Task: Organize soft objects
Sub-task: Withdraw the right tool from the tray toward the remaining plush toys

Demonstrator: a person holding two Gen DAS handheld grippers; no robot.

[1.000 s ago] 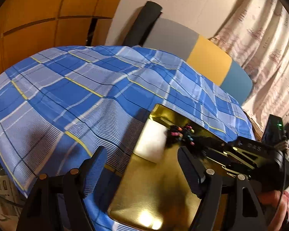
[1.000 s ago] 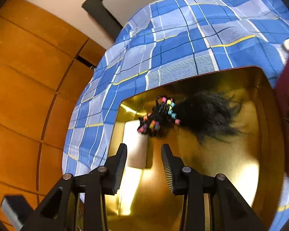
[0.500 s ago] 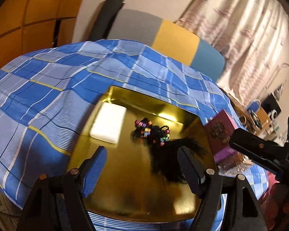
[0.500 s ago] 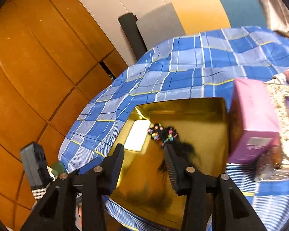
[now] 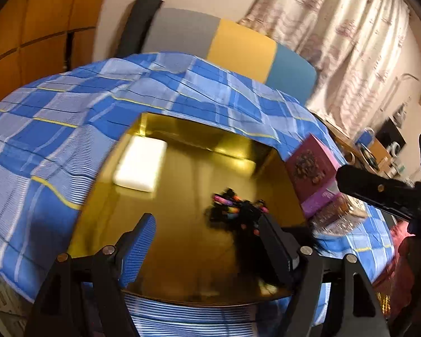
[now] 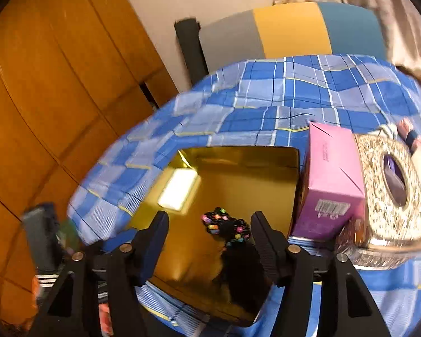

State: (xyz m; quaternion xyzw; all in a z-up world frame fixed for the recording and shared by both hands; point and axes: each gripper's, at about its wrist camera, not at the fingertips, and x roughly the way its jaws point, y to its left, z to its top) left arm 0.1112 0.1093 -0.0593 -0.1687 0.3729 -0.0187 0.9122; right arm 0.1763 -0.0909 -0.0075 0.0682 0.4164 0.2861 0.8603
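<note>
A gold tray (image 5: 182, 247) (image 6: 238, 185) lies on a blue plaid cloth. In it lie a white soft pad (image 5: 140, 167) (image 6: 178, 192) at the far left and a black hair piece with coloured beads (image 5: 235, 214) (image 6: 224, 224). My left gripper (image 5: 207, 238) is open and empty, above the tray's near edge. My right gripper (image 6: 209, 236) is open and empty, above the beaded hair piece. The other gripper's black body (image 5: 384, 196) shows at the right of the left wrist view.
A pink box (image 6: 331, 185) (image 5: 311, 174) stands at the tray's right edge, with a glittery tissue box (image 6: 390, 193) beside it. A grey, yellow and teal chair back (image 5: 233, 45) stands behind the table. Wooden panels (image 6: 56, 84) are at the left, curtains (image 5: 350, 42) at the right.
Both grippers have pulled back and up from the tray. The right gripper's jaws have opened wider. The pink box and tissue box have come into view.
</note>
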